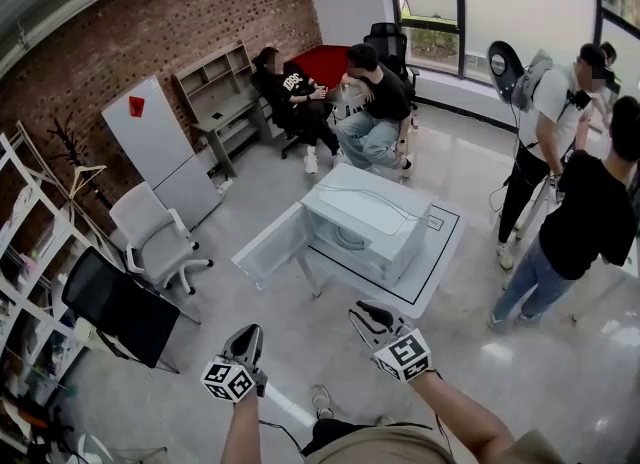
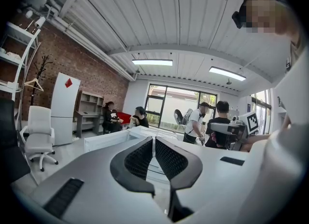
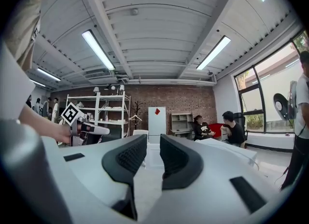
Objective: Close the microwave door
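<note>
Microwave door [image 1: 268, 245] stands wide open. Closing hasn't begun, so this looks like the approach step. Left gripper [image 1: 246, 342]: jaws pressed together, nothing btw them, held low in front of the person & well short of the door. Right gripper [image 1: 372, 314]: jaws a narrow slit apart, also empty, nearer the table's near edge but touching nothing. Both point roughly level twd the microwave [image 1: 365, 220]. It sits on a low white table [image 1: 445, 242], over by the left edge, w/ bare top along the right & near edges. The door swings out past the left edge, over the floor. Next move, prob: bring the left gripper round to the door's far face or free edge, then push it in an arc twd the oven front till it latches. No grasp needed, since closed jaws will do as a pusher. The table looks light & may slide if shoved hard. White chair [image 1: 150, 237] is on the door's side, but well apart.
</note>
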Tool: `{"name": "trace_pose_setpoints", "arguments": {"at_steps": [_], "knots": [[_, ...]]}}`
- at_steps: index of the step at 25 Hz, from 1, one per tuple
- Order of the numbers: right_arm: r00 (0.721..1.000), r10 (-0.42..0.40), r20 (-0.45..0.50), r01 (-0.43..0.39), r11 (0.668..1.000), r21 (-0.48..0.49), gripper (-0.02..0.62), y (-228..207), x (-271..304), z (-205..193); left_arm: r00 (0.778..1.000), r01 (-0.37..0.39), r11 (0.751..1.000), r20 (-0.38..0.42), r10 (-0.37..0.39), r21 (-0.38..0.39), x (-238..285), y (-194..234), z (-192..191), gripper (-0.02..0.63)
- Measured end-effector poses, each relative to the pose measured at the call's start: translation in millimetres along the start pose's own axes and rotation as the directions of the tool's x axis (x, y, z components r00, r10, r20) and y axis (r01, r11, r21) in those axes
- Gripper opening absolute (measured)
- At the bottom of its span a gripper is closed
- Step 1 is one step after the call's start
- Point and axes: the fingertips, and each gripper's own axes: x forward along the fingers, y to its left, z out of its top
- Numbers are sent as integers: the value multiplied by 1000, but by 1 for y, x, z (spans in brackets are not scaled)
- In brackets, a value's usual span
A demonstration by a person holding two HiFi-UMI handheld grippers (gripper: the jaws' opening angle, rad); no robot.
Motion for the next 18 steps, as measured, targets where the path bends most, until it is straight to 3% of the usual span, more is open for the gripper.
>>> {"name": "trace_pose_setpoints", "arguments": {"at_steps": [18], "knots": [[987, -149, -64, 150, 988, 18, 80, 3, 154, -7, 982, 174, 985, -79, -174, -15, 71, 177, 18, 17]]}}
